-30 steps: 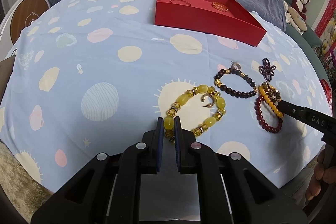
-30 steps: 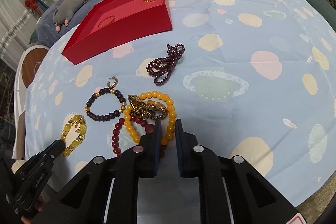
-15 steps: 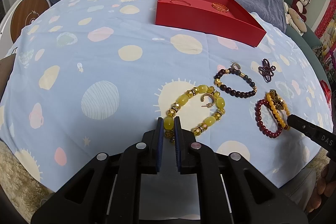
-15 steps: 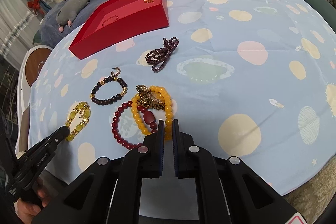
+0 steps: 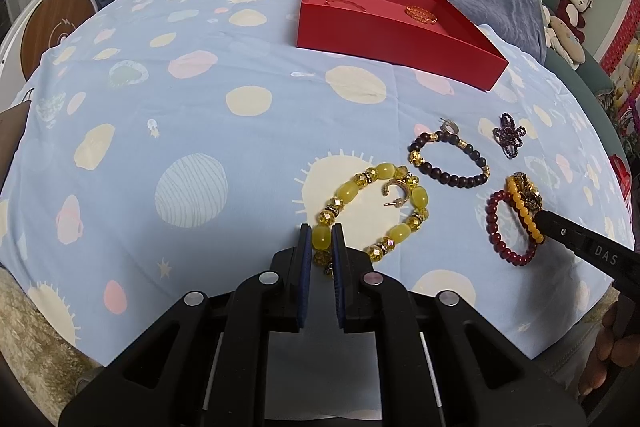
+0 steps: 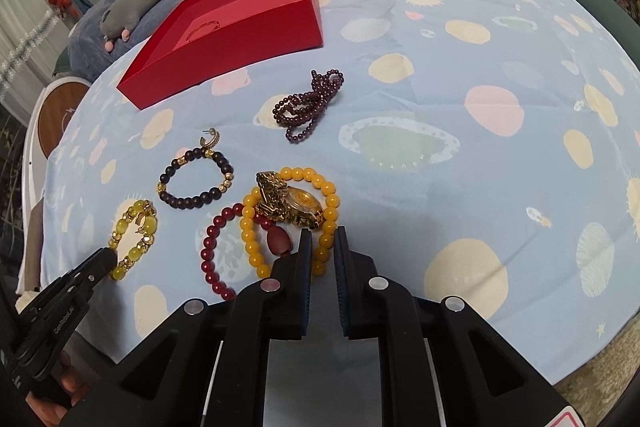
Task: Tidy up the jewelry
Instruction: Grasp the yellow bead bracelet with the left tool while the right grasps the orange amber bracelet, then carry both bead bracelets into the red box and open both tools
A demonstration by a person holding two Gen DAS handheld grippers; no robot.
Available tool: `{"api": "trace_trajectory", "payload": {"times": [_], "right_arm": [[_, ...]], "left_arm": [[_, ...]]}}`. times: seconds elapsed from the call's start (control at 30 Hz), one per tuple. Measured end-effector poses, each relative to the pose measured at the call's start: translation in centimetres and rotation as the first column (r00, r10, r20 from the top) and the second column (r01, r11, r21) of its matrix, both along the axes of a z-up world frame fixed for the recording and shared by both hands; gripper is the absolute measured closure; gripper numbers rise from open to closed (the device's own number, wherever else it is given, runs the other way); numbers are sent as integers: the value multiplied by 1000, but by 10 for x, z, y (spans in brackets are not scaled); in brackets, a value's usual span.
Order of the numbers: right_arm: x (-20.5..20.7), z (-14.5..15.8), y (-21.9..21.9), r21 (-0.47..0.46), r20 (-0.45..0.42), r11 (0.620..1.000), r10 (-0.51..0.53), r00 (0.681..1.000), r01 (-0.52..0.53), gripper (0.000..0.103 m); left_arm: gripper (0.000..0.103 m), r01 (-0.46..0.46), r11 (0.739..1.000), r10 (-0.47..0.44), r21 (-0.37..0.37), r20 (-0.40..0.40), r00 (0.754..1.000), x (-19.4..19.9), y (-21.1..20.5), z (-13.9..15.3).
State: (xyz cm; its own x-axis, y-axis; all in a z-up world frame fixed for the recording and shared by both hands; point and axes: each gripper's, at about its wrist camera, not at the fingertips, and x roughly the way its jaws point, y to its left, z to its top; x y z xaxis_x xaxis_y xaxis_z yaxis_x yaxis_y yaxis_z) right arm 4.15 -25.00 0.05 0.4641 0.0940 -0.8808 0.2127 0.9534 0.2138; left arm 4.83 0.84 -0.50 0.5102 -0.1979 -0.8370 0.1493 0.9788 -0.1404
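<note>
At the bed's near edge, the left gripper (image 5: 319,247) stood closed on a bead of the yellow bracelet (image 5: 374,211), and the right gripper (image 6: 322,247) stood closed on the orange bead bracelet (image 6: 288,219). Toward the far edge of the sheet (image 5: 160,99), the red box (image 5: 392,31) held a thin ring-shaped bracelet (image 5: 345,3) and a gold chain (image 5: 421,15), well apart.

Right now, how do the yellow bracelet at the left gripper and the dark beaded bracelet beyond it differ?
The yellow bracelet has large translucent oval beads with faceted gold spacers; the dark beaded bracelet has small round matte beads. The yellow one is pinched in the left gripper; the dark one lies free. A gold hoop earring lies inside the yellow loop, another at the dark one's far edge. Both lie flat on the cloth.
</note>
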Motion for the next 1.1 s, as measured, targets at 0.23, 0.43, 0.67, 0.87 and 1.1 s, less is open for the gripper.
{"api": "trace_trajectory", "payload": {"times": [0.23, 0.43, 0.67, 0.87, 1.1], "right_arm": [[2, 27, 1, 13, 78, 1000, 16, 997, -17, 95], [9, 63, 4, 46, 157, 998, 32, 987, -40, 95], [14, 100, 11, 68, 235, 995, 59, 970, -77, 95], [17, 115, 7, 84, 263, 992, 66, 963, -91, 95], [34, 123, -4, 90, 274, 992, 62, 960, -90, 95]], "left_arm": [[93, -11, 999, 10, -37, -19, 1000, 3, 3, 5], [94, 0, 998, 0, -63, 5, 1000, 6, 1, 26], [94, 15, 994, -11, -108, 38, 999, 13, -3, 58], [94, 56, 988, -45, -147, 82, 996, 25, -10, 94], [94, 111, 978, -87, -174, 143, 986, 55, -22, 134]]}}
